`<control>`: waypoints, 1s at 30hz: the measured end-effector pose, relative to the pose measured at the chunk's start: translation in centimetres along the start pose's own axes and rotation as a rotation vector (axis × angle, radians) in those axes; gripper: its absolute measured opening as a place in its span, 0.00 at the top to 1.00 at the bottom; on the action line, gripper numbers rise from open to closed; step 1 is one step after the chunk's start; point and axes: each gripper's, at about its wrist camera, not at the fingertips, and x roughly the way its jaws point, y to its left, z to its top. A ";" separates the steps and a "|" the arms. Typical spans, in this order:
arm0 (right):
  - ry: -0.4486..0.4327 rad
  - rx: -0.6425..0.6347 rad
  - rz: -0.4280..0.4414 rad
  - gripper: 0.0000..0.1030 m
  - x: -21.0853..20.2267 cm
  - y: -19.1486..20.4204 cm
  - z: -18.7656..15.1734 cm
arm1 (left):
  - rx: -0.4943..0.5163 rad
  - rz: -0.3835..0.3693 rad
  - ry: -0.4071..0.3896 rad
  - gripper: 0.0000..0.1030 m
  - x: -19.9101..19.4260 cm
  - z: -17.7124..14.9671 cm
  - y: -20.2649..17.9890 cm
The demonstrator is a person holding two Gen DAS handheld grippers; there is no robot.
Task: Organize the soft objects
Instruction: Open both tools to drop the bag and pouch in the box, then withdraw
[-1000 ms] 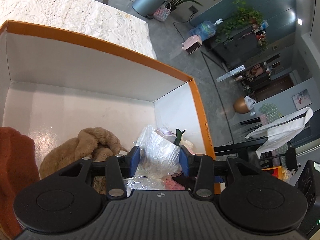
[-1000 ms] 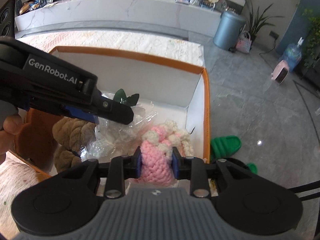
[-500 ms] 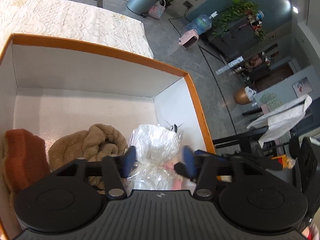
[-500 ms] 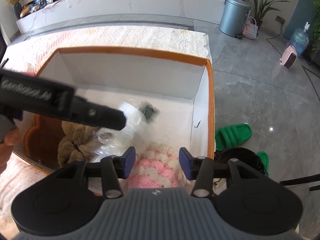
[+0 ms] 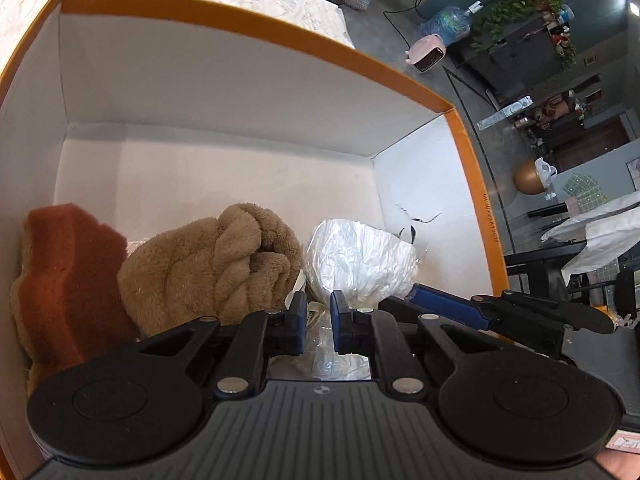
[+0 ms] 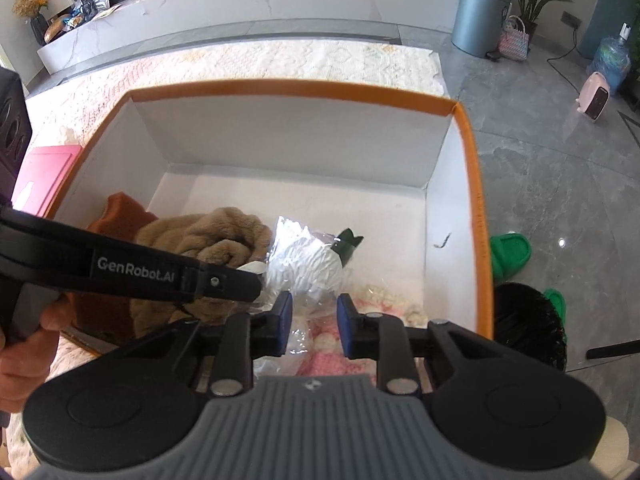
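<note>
Both grippers hover at the near edge of the orange-rimmed white cardboard box (image 6: 472, 184), jaws closing. The left gripper (image 5: 319, 325) and right gripper (image 6: 314, 322) each frame clear crinkled plastic wrap (image 6: 304, 264) without gripping it. Further in, along the near-left wall, lie the tan plush toy (image 5: 212, 264) and rust-orange sponge-like cushion (image 5: 68, 256).

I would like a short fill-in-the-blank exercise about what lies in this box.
1. The rim of the box is coloured ____.
2. The tan plush toy lies between the rust-coloured cushion and the ____-wrapped white item.
3. On the floor outside the box lies a ____ slipper.

Missing words: orange; plastic; green
</note>
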 end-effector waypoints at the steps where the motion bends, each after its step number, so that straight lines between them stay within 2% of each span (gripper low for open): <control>1: 0.007 0.002 0.001 0.81 0.2 0.0 0.0 | -0.002 -0.004 -0.001 0.86 -0.1 -0.1 0.1; 6: 0.064 -0.002 -0.031 0.85 1.5 0.2 -0.5 | 0.014 -0.014 -0.021 0.86 -0.8 -0.6 0.1; 13: 0.036 0.032 -0.043 0.82 -0.5 0.1 -0.7 | 0.117 0.004 -0.089 0.86 -3.2 -1.1 -2.0; 16: 0.003 0.049 -0.060 0.79 -2.1 0.6 -1.0 | 0.175 -0.001 -0.139 0.86 -4.7 -2.3 -2.9; 20: -0.053 0.077 -0.091 0.68 -4.4 1.7 -2.1 | 0.254 0.003 -0.203 0.86 -7.1 -3.8 -3.9; 22: -0.088 0.092 -0.094 0.67 -5.5 2.4 -2.8 | 0.287 0.005 -0.238 0.86 -8.5 -4.6 -4.2; 26: -0.170 0.134 -0.086 0.58 -7.8 4.0 -4.2 | 0.356 0.022 -0.301 0.86 -11.0 -6.2 -4.9; 30: -0.252 0.151 -0.082 0.57 -9.7 6.4 -5.8 | 0.403 0.047 -0.366 0.86 -13.4 -7.9 -4.7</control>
